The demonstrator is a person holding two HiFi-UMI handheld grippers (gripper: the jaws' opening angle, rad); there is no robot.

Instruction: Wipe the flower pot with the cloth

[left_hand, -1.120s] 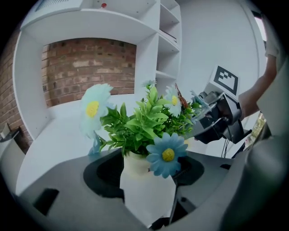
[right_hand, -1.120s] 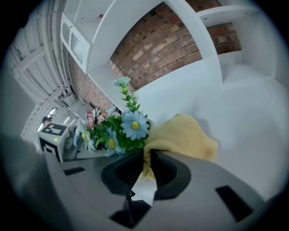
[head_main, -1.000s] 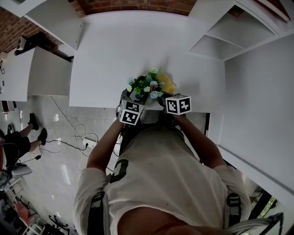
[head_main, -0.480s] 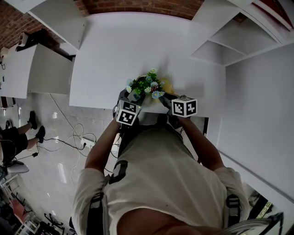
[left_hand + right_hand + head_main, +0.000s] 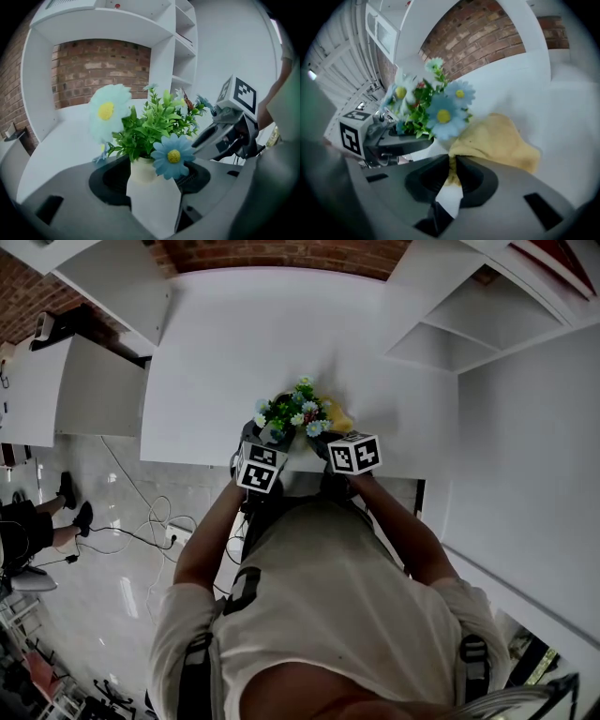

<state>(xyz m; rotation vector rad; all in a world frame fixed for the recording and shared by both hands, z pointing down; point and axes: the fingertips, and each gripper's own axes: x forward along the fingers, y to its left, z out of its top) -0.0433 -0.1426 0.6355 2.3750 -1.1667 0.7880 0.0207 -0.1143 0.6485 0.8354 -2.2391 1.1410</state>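
**Item: left hand-held gripper** (image 5: pixel 152 190). Its jaws are wide and have just been closing. They sit against either side of the flower pot (image 5: pixel 143 169). The pot stands upright between them on the desk (image 5: pixel 281 334), with its artificial flowers (image 5: pixel 154 119) rising directly ahead.

**Item: right hand-held gripper** (image 5: pixel 452 165). Its jaws are narrow and pinch one corner of the yellow cloth (image 5: pixel 499 140). The rest of the cloth lies bunched ahead and to its right, beside the pot. The flowers are ahead to its left.

**Hazards, as judged:**
- The hold on the pot looks light, so a firm sideways wipe may tip it or slide it toward the near desk edge.
- Only a corner is pinched, so the cloth may pull free.
- The cloth may snag the petals.
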